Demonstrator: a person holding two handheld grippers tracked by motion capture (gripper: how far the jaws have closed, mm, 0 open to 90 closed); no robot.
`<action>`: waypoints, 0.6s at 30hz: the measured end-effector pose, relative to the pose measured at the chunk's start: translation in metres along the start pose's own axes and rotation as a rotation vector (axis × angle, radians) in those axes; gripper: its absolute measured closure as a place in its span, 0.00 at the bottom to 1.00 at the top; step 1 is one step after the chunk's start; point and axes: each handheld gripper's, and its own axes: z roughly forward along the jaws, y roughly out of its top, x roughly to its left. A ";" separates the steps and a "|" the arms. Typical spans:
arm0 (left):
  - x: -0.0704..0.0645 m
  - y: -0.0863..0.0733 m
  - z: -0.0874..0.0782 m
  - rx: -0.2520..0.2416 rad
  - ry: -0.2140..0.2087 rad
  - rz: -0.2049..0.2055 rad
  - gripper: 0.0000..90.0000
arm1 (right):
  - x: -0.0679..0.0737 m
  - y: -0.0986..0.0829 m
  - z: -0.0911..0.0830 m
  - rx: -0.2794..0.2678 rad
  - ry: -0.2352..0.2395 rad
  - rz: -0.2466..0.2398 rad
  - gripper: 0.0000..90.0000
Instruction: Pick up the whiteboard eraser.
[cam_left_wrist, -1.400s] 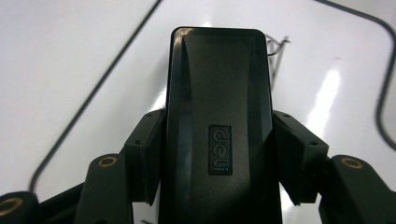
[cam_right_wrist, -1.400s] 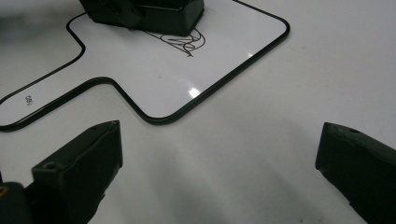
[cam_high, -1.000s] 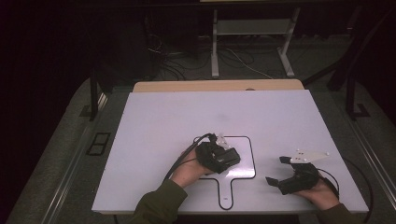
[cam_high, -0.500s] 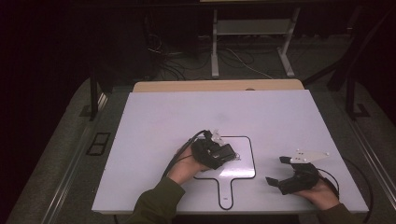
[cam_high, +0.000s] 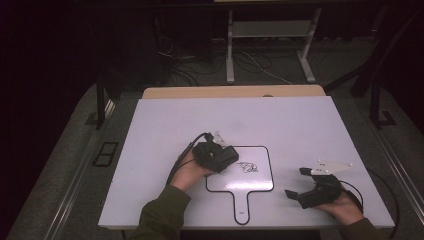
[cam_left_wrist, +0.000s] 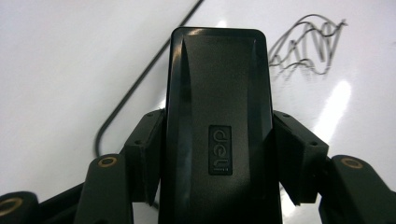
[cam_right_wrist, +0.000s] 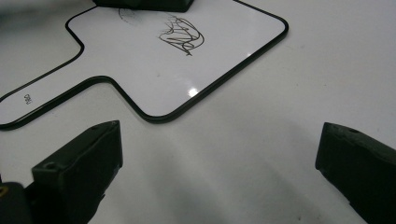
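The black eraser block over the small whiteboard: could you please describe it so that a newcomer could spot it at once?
On the white table lies a paddle-shaped whiteboard with a thin black rim and a short handle. Over its left part, the left tool is clamped on the black eraser block, a smooth oblong stamped "deli". Beside it is a black scribble, the board's sole marking.

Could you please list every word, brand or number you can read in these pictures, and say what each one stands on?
"deli": raised brand badge on the black whiteboard eraser clamped in the left hand-held gripper.
Small print on the handle of the paddle-shaped whiteboard: too small to read.
The black scribble on the whiteboard is no text.
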 end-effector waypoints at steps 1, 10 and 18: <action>0.002 -0.001 -0.001 0.001 0.003 -0.006 0.44 | 0.000 0.000 0.000 0.000 0.000 0.000 0.00; 0.020 -0.009 -0.006 0.003 0.043 -0.052 0.44 | 0.000 0.000 0.000 0.002 0.001 -0.001 0.00; 0.002 -0.003 -0.003 0.006 0.021 -0.001 0.44 | 0.000 0.000 0.001 0.003 0.002 -0.001 0.00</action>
